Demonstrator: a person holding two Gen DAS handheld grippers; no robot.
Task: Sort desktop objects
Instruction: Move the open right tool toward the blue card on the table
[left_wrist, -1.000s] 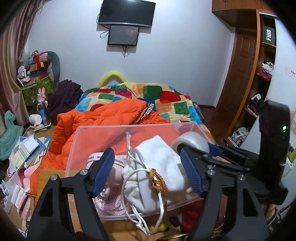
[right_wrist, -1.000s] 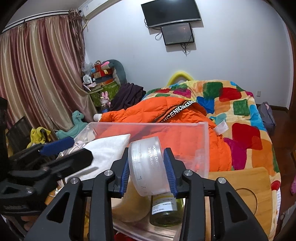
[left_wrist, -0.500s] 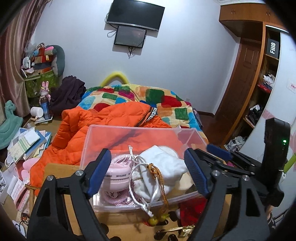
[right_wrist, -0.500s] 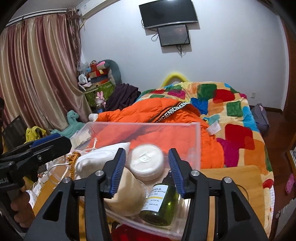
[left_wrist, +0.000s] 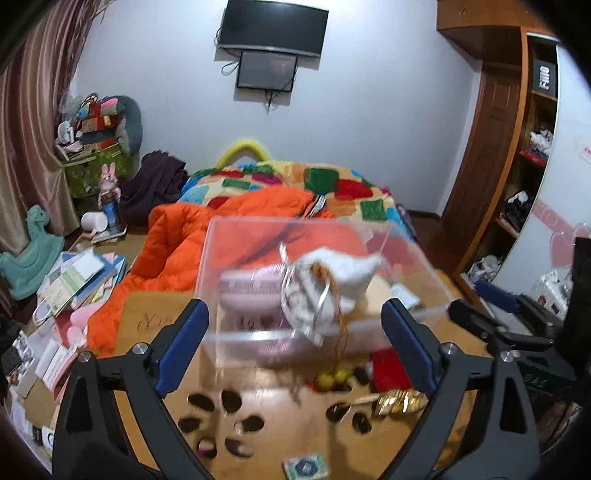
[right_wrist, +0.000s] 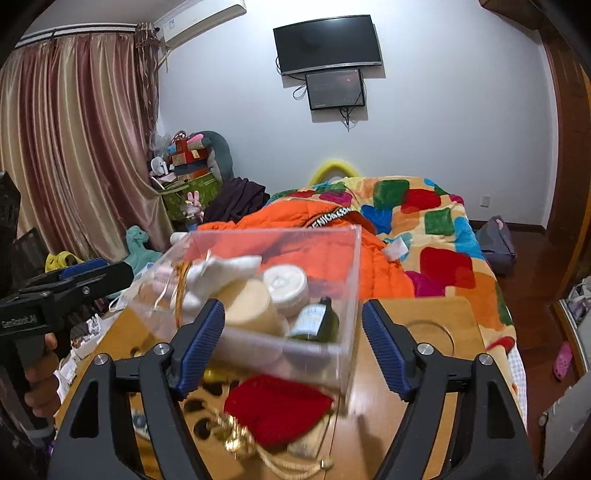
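A clear plastic box (left_wrist: 236, 258) stands on the wooden table (right_wrist: 436, 332). It holds a white drawstring pouch (left_wrist: 332, 280), a pink item (left_wrist: 251, 291), a white round jar (right_wrist: 284, 282), a beige cylinder (right_wrist: 251, 310) and a green bottle (right_wrist: 317, 321). My left gripper (left_wrist: 293, 325) is back from the box's near wall, its jaws opening with nothing gripped. My right gripper (right_wrist: 293, 317) is also short of the box, its jaws opening and empty. A red pouch (right_wrist: 273, 410) lies on the table just in front of the box.
Small dark pieces (left_wrist: 221, 402), a gold wrapped item (left_wrist: 399, 400) and a patterned card (left_wrist: 304, 467) lie on the table. A bed with an orange jacket (right_wrist: 384, 269) lies beyond. Books (left_wrist: 74, 280) clutter the floor at left. A hand (right_wrist: 40, 391) holds the left gripper.
The right gripper has let go of the white jar, which now lies in the box. Both grippers have pulled back from the box and their jaws have widened.
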